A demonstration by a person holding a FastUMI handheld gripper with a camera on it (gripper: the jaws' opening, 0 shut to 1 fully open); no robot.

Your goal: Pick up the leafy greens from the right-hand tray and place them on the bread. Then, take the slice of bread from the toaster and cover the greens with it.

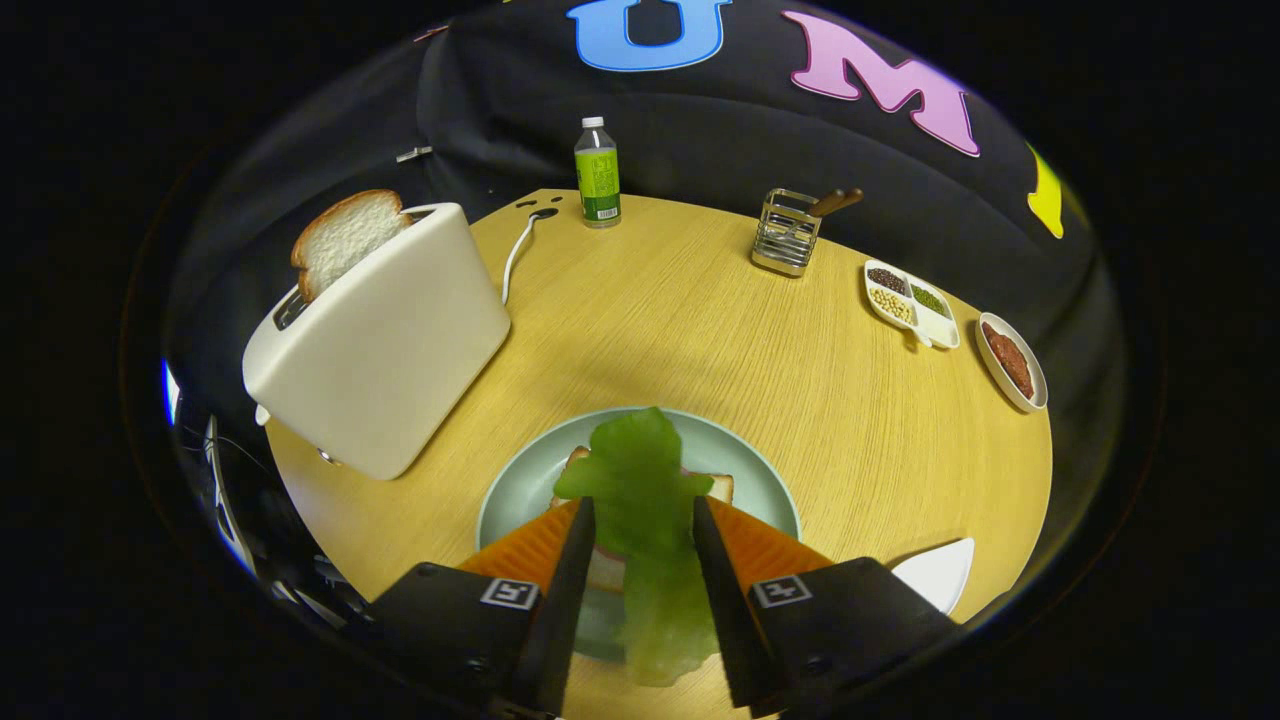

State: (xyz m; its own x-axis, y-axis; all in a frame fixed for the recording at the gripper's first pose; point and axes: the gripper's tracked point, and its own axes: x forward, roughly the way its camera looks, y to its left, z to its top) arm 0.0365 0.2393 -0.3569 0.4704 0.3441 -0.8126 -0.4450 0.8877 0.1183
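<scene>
My gripper [640,512] is shut on the leafy greens [640,470], a pale green, slightly blurred leaf that hangs between the two fingers. Just under it lies a slice of bread [721,487], mostly hidden by the leaf, on a light green plate [512,498] on the wooden table. Beyond the fingers to the left stands a white toaster [390,340]. A second bread slice [345,240] sticks up out of its slot.
A white tray's corner [940,572] shows right of the fingers. Farther back are a green-labelled bottle [598,175], a wire utensil holder [787,235], a divided dish of beans [910,300] and a dish of red filling [1010,360]. The toaster's cable [518,250] runs back.
</scene>
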